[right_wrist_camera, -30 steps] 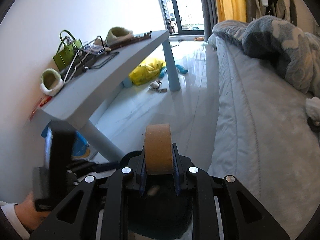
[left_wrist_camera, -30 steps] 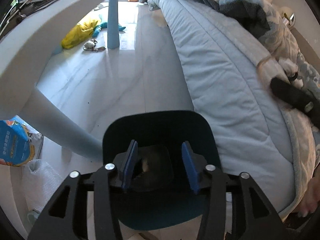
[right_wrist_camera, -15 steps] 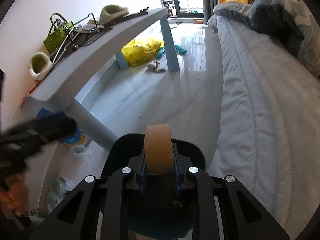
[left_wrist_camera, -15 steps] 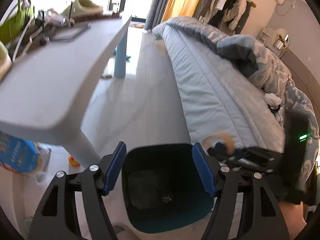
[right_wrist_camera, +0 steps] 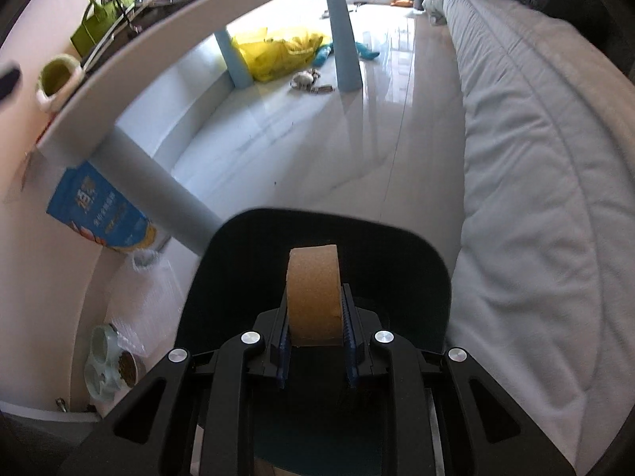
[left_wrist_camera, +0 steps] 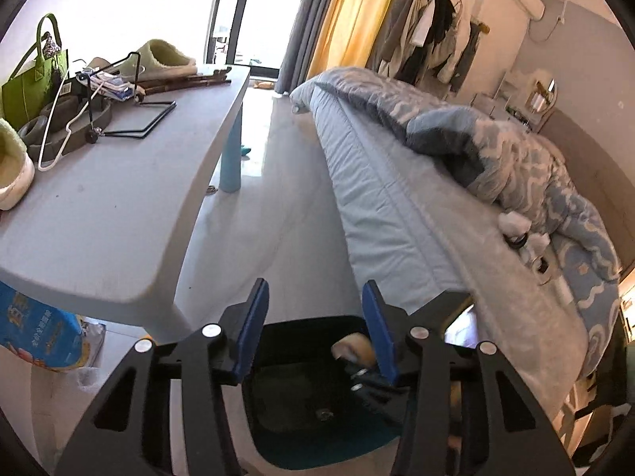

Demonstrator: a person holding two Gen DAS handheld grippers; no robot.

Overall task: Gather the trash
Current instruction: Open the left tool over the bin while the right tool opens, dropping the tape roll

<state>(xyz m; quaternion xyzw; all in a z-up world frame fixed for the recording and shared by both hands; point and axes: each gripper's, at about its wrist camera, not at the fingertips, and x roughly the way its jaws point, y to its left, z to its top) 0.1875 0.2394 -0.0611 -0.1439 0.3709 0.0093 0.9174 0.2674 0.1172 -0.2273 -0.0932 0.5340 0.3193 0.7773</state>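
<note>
1. My right claw (right_wrist_camera: 313, 351) grips a cardboard tape roll (right_wrist_camera: 314, 295), a tan, matte, finely grained ring standing on edge, its flat sides pressed between the ribbed blue pads (right_wrist_camera: 282, 341).
2. The roll hangs directly over the trash bin (right_wrist_camera: 416, 254), a dark plastic tub with a smooth rounded-rectangle rim and a teal lower body.
3. In the left wrist view, the same roll (left_wrist_camera: 351, 347) shows as a pale curved band just above the bin's (left_wrist_camera: 285, 365) far-right inner corner.
4. My left claw (left_wrist_camera: 315, 327) is empty, its flat blue pads standing partly apart above the bin's mouth; its jaws have just been closing, with nothing between them.
5. Small debris lies on the bin's dark floor; I cannot tell what it is.
6. Left of the bin, the desk (left_wrist_camera: 119, 198) has a matte grey-white top with a rounded corner and smooth, cylindrical, pale-blue legs.
7. Beneath the desk, left of the bin, leans a glossy blue printed bag (right_wrist_camera: 99, 210).
8. Right of the bin, just beside it, runs the bed (right_wrist_camera: 547, 182), with a soft, stitched, pale-blue quilted cover.
9. Beyond the bin, the floor (right_wrist_camera: 317, 150) is glossy, reflective white tile.
</note>
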